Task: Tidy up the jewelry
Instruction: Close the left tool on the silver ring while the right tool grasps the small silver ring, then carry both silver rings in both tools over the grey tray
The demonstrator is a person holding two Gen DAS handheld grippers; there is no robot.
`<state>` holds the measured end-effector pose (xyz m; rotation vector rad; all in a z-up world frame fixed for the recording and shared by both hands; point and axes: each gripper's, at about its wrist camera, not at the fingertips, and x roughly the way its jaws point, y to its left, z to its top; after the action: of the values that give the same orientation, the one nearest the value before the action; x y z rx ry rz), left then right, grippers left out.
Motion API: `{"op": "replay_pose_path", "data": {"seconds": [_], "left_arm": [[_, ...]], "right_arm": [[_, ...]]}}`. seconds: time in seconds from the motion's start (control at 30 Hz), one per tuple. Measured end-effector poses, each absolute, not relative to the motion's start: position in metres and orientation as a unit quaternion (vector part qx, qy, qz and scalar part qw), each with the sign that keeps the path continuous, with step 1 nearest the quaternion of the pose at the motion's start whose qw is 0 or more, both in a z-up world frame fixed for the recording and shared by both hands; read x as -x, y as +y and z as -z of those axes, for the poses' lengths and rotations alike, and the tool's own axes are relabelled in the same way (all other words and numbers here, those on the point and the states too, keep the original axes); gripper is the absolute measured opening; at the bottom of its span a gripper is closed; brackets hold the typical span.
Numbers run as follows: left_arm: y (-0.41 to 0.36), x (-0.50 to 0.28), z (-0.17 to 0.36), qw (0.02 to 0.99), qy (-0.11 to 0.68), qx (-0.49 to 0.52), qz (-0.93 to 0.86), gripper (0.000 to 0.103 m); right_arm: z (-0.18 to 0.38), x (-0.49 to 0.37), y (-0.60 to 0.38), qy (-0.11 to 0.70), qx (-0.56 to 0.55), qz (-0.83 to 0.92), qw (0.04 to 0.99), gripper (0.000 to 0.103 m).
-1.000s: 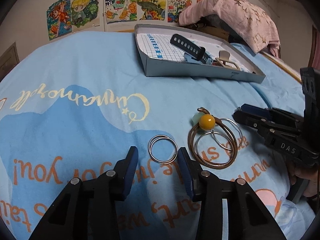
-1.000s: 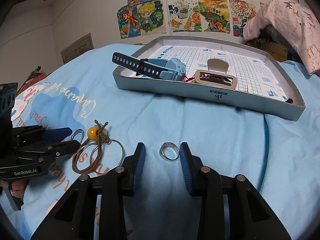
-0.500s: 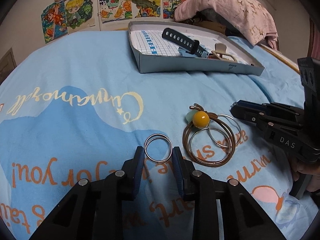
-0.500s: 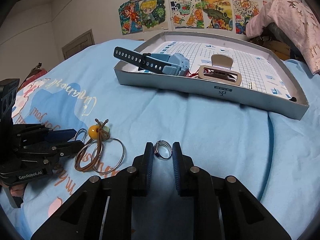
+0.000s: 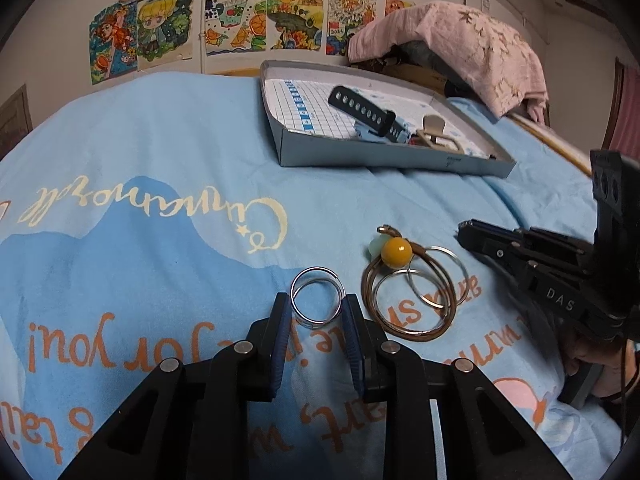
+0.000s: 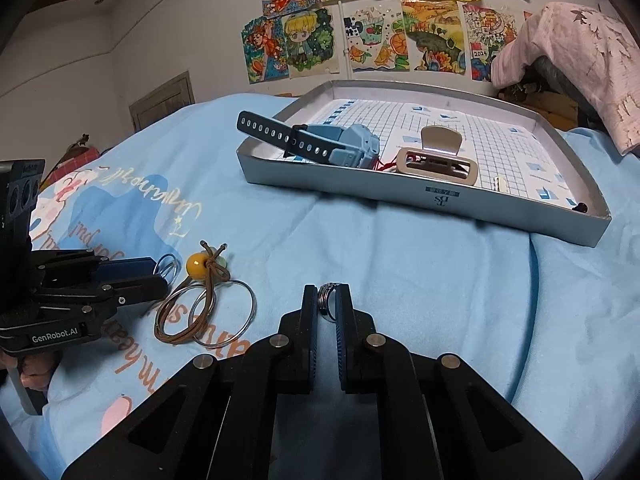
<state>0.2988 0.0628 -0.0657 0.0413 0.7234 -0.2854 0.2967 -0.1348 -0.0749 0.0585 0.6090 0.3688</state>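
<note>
My left gripper [image 5: 316, 308] is shut on a pair of silver hoop rings [image 5: 318, 300] on the blue bedspread. My right gripper [image 6: 327, 304] is shut on a small silver ring [image 6: 327, 307]. Between them lies a brown cord bracelet with a yellow bead [image 5: 396, 252] and two thin silver hoops [image 5: 436, 276]; it also shows in the right wrist view [image 6: 200, 266]. The grey tray [image 6: 440, 200] at the back holds a blue watch [image 6: 320, 146] and a beige hair clip [image 6: 438, 162].
The blue bedspread [image 5: 160, 184] with printed lettering covers the whole surface. A pink cloth [image 5: 472, 44] is heaped behind the tray. Drawings hang on the far wall [image 6: 360, 36]. The other gripper shows in each view, the right one [image 5: 540, 276] and the left one [image 6: 80, 292].
Both grippers have closed: the left one onto the pair of hoop rings, the right one onto the small silver ring. Both were open around them a second ago.
</note>
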Motion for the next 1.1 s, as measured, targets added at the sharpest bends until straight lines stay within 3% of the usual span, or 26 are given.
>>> {"op": "replay_pose_path", "data": {"seconds": [0.8, 1.1], "left_arm": [[0.045, -0.277, 0.025, 0.941, 0.302, -0.025, 0.152, 0.024], [0.018, -0.298, -0.005, 0.944, 0.29, 0.018, 0.16, 0.024]], "right_arm": [[0.059, -0.276, -0.148, 0.23, -0.036, -0.184, 0.955, 0.008], [0.025, -0.273, -0.171, 0.21, -0.04, -0.179, 0.96, 0.008]]}}
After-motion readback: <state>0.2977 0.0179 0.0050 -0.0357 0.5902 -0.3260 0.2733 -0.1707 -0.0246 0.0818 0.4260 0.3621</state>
